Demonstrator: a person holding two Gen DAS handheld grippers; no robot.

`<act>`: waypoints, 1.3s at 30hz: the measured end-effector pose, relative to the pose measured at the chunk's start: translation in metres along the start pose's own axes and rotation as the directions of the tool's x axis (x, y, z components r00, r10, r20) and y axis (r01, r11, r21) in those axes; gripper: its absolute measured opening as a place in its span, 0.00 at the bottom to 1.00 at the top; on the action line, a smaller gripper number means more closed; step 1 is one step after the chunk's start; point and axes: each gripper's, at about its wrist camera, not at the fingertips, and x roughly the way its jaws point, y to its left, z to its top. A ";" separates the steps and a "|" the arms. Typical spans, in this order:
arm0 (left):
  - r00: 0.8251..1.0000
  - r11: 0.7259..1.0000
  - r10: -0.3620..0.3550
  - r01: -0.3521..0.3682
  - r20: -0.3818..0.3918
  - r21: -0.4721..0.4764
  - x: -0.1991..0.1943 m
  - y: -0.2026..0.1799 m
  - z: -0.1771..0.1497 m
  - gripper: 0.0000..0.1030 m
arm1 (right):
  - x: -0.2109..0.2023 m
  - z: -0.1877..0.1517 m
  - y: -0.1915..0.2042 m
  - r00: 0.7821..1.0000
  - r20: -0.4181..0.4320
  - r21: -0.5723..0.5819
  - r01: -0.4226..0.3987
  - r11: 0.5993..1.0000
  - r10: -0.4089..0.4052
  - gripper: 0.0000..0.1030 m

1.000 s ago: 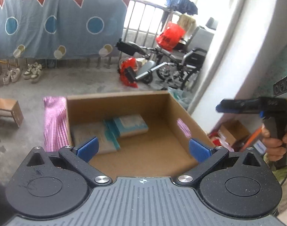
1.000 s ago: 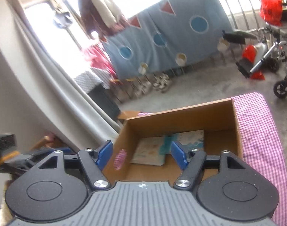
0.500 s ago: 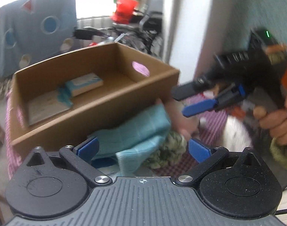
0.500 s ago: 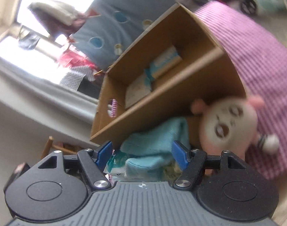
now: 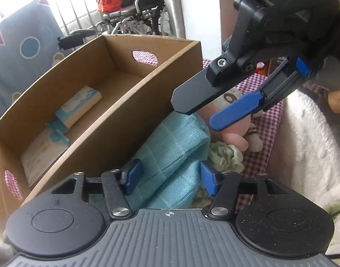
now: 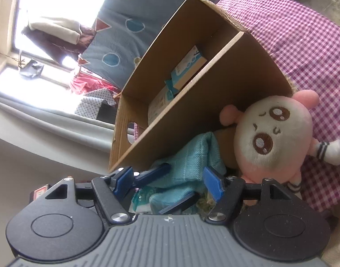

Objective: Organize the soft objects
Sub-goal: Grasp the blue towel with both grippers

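Both jaws sat low by the cardboard box (image 5: 116, 120): my left gripper (image 5: 170, 176) had just been closing w/ the teal cloth (image 5: 176, 146) between its jaws, can't tell if clamped; right gripper (image 6: 170, 181) jaws apart, gripping nothing.

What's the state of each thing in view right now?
cardboard box: upright, open-topped, two tissue packs inside.
teal cloth: outside the box against its wall, pinched between the left gripper's pads.
plush toy: lying outside the box on the checked cloth, unheld.
left gripper: jaws have just been closing, now on the teal cloth.
right gripper: open, empty, near the plush toy.
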 end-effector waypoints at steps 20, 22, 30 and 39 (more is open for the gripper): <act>1.000 0.997 0.007 -0.006 0.008 -0.075 0.000 0.008 0.005 0.13 | -0.002 -0.002 -0.023 0.996 0.039 0.088 -0.080 0.993 0.077 0.70; 0.999 0.994 0.008 -0.003 0.038 -0.111 -0.009 0.014 0.002 0.13 | -0.003 -0.002 -0.024 0.995 0.049 0.097 -0.088 0.991 0.083 0.70; 0.992 0.962 -0.024 0.056 0.123 -0.268 -0.037 0.036 -0.018 0.13 | 0.010 -0.001 -0.020 0.988 0.051 0.145 -0.149 0.978 0.143 0.70; 0.987 0.970 -0.011 0.049 0.158 -0.238 -0.045 0.022 -0.033 0.13 | 0.041 0.001 0.004 0.999 0.002 0.090 -0.044 0.995 0.044 0.70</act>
